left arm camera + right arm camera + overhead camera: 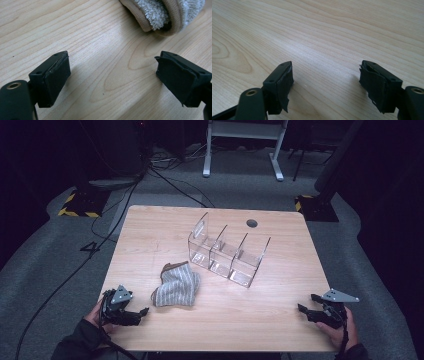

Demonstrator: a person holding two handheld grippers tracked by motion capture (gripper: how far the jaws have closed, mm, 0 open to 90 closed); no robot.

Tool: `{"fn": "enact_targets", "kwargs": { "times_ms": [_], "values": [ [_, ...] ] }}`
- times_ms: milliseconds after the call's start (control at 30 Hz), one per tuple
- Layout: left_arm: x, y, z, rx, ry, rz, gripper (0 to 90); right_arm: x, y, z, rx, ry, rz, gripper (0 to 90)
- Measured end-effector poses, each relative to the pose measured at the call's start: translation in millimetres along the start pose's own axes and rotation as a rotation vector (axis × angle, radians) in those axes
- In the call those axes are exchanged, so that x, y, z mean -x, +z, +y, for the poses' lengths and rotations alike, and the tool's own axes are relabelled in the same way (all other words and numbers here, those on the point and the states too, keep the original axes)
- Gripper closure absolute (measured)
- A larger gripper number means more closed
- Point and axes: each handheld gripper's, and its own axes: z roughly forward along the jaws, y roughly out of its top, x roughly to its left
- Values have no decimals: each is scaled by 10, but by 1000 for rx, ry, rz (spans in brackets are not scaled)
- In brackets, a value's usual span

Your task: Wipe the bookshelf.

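On wooden table (280, 315), both grippers gape empty; left gripper (142, 311) near sock (176, 286).

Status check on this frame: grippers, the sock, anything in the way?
Left gripper open, empty, beside sock. Right gripper open, empty. Clear divider rack stands behind sock; path unobstructed.

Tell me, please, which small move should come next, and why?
Probably ease the left gripper forward to the striped sock. Its jaws stand open with only bare table between them, and the sock's cuff lies just ahead, untouched.
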Motion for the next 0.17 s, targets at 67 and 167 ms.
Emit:
{"fn": "enact_targets", "kwargs": {
  "times_ms": [67, 167],
  "values": [
    [0, 0, 0, 0, 0, 0, 121, 1, 0, 0, 0, 0, 0, 272],
    [1, 0, 0, -1, -1, 2, 118, 0, 0, 0, 0, 0, 0, 272]
  ]
}}
